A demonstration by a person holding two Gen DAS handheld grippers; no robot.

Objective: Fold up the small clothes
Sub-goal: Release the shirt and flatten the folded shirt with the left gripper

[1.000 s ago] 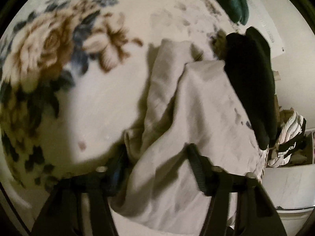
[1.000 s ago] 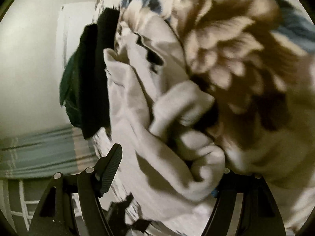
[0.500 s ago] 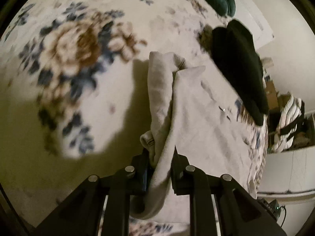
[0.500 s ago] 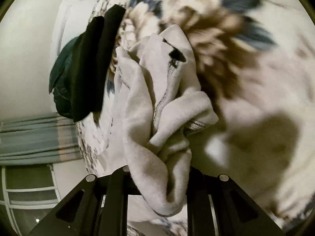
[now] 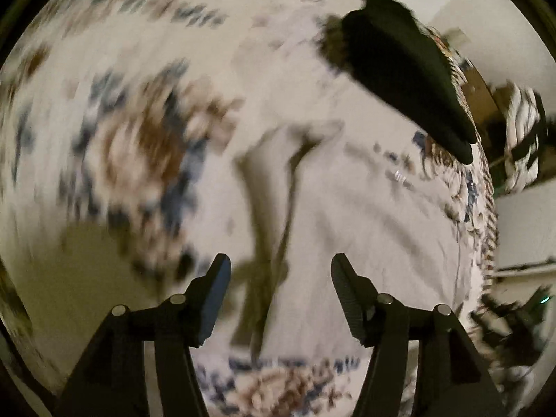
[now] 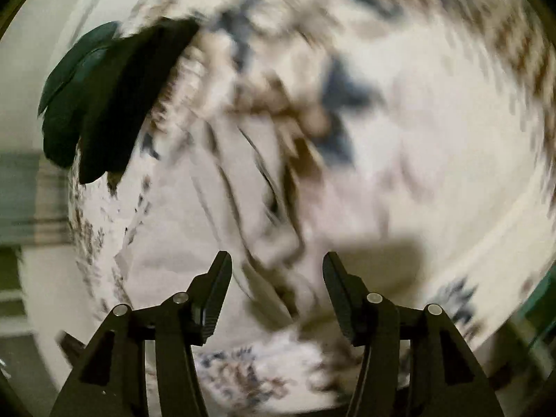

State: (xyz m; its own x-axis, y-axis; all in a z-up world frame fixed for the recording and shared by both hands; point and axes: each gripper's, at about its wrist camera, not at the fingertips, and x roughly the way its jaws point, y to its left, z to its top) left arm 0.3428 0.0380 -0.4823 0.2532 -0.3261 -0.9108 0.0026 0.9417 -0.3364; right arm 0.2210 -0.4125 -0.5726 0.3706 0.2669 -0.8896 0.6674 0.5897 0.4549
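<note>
A pale beige garment (image 5: 365, 229) lies spread on the floral blanket (image 5: 139, 132), with a folded ridge running up its left side. It also shows in the right wrist view (image 6: 215, 229), creased and blurred. My left gripper (image 5: 280, 271) is open and empty just above the garment's near edge. My right gripper (image 6: 277, 267) is open and empty over the garment's crumpled edge. Both views are motion-blurred.
A folded black garment (image 5: 403, 69) lies beyond the beige one near the blanket's far edge; it shows in the right wrist view (image 6: 125, 104) with a dark green cloth (image 6: 66, 90) behind it. A striped bundle (image 5: 521, 139) sits off the bed at right.
Both grippers were shut on the beige garment half a second ago; now both are open and the garment lies flat on the blanket. Both cameras have pulled back.
</note>
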